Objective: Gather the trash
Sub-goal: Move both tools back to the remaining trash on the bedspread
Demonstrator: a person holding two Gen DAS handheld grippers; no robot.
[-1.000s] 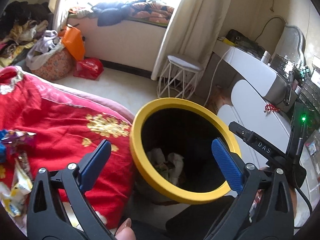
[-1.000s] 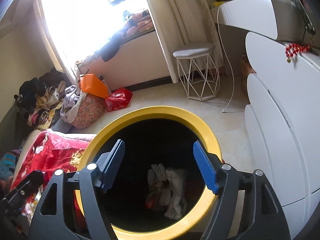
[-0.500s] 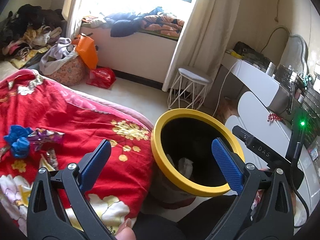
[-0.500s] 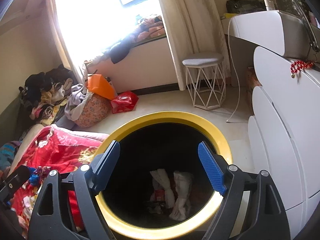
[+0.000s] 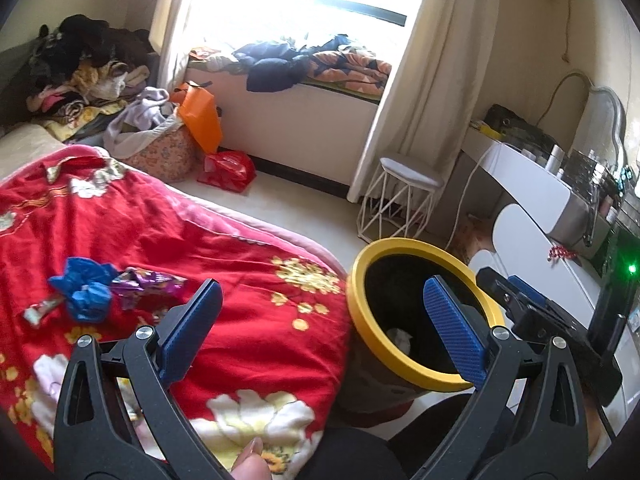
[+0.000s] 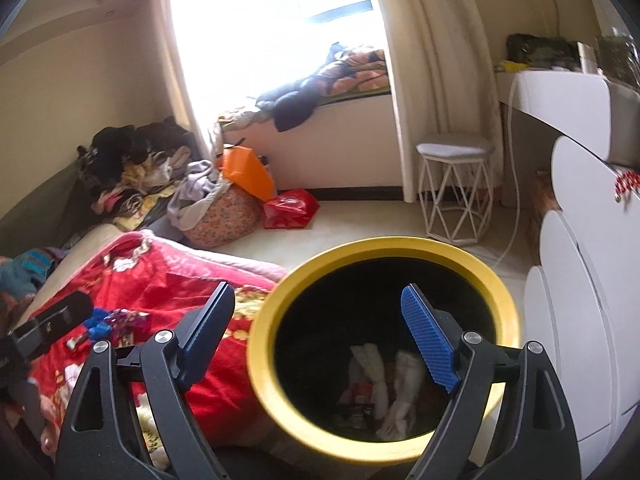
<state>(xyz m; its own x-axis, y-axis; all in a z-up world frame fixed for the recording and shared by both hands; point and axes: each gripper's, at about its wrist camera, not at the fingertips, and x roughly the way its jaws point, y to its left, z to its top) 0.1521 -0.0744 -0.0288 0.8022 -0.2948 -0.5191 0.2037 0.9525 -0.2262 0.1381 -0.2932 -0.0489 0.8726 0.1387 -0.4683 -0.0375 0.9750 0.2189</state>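
A yellow-rimmed black bin [image 5: 362, 320] stands on the floor beside the bed; it also shows in the right wrist view [image 6: 264, 364] with white crumpled trash [image 6: 380, 380] inside. On the red blanket [image 5: 224, 248] lie a crumpled blue wrapper [image 5: 82, 290], a purple foil wrapper [image 5: 148, 282] and a small snack wrapper [image 5: 40, 308]. My left gripper [image 5: 324, 328] is open and empty, above the blanket's edge and the bin. My right gripper [image 6: 320, 336] is open and empty, above the bin's left rim.
A white wire stool [image 5: 404, 200] stands near the curtain. White drawers [image 6: 580, 320] are at the right of the bin. A basket of clothes [image 5: 160, 148], an orange bag [image 5: 200, 120] and a red bag [image 5: 228, 170] sit on the floor by the window seat.
Both grippers have pulled back and swung left, away from over the bin. The bed with its wrappers has come into view. Both stay open.
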